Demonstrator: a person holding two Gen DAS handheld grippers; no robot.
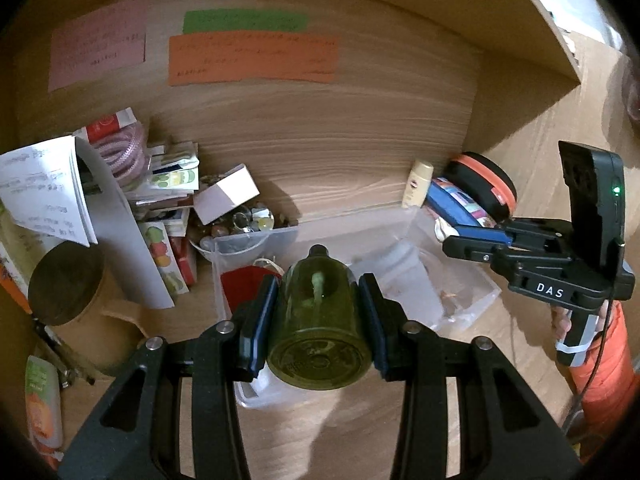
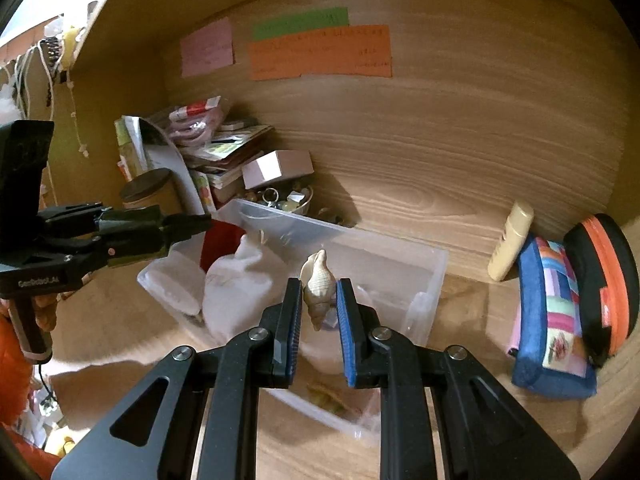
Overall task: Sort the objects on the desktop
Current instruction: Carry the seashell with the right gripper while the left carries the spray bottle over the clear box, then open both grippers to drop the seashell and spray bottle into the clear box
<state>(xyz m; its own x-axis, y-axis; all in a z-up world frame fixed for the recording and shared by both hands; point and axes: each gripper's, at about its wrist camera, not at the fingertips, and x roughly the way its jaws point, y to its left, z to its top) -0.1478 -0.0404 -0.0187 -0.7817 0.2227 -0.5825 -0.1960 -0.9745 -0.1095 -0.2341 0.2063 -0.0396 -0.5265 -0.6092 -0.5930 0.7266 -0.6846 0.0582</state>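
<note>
My left gripper (image 1: 318,300) is shut on a green glass bottle (image 1: 318,320), held base toward the camera above a clear plastic bin (image 1: 472,280). My right gripper (image 2: 319,292) is shut on a cream spiral seashell (image 2: 318,282), held above the same clear bin (image 2: 432,276). The bin holds a white cloth pouch (image 2: 236,288) and a red item (image 1: 240,284). The right gripper also shows in the left wrist view (image 1: 452,242), over the bin's right end. The left gripper shows in the right wrist view (image 2: 200,224), over the bin's left end.
A pile of booklets and packets (image 1: 160,192), a pink box (image 2: 278,168), a bowl of trinkets (image 1: 240,226) and a lidded round tin (image 1: 68,292) stand at left. A cream tube (image 2: 512,240), a patchwork pouch (image 2: 552,316) and a black-orange case (image 2: 604,280) stand at right. Coloured notes (image 1: 252,60) hang on the back wall.
</note>
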